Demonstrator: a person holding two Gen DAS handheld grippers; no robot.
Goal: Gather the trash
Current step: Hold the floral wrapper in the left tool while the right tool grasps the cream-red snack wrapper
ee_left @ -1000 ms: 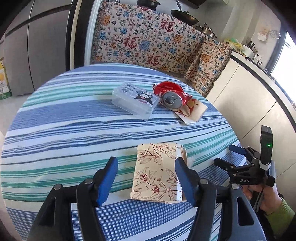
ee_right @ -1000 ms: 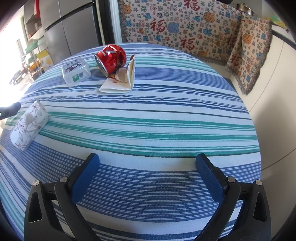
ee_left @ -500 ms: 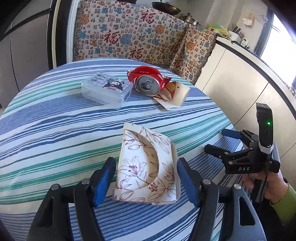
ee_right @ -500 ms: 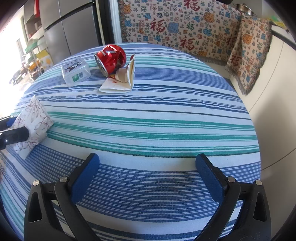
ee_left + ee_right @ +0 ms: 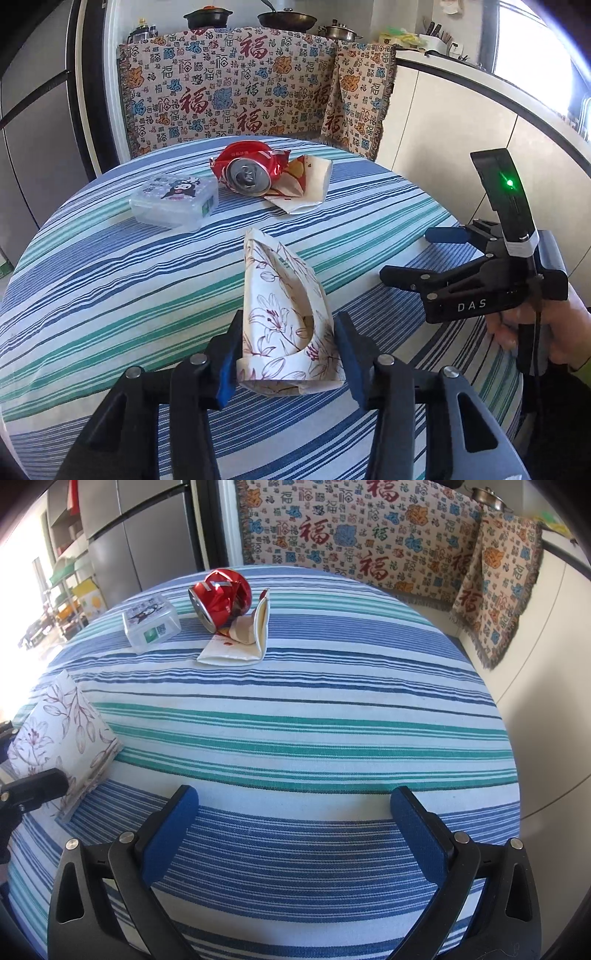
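Observation:
My left gripper (image 5: 288, 354) is shut on a floral tissue pack (image 5: 280, 310) and squeezes its near end, which buckles and tilts up off the striped tablecloth; the pack also shows in the right wrist view (image 5: 62, 734). A crushed red can (image 5: 247, 171) lies on its side at the far part of the table, against a crumpled paper wrapper (image 5: 306, 188). Both show in the right wrist view, the can (image 5: 221, 594) and the wrapper (image 5: 240, 642). My right gripper (image 5: 295, 834) is open and empty, low over the table's near right edge; it also shows in the left wrist view (image 5: 417, 258).
A clear plastic box (image 5: 173, 201) with a cartoon lid sits left of the can, also in the right wrist view (image 5: 151, 622). The round table (image 5: 332, 738) has a patterned bench back (image 5: 240, 88) behind it, a white counter (image 5: 480, 122) at the right, a fridge (image 5: 140, 535) at the left.
My left gripper moved forward around the tissue pack and closed on it; the pack went from lying flat to squeezed and tilted up. The right gripper has stayed still and open.

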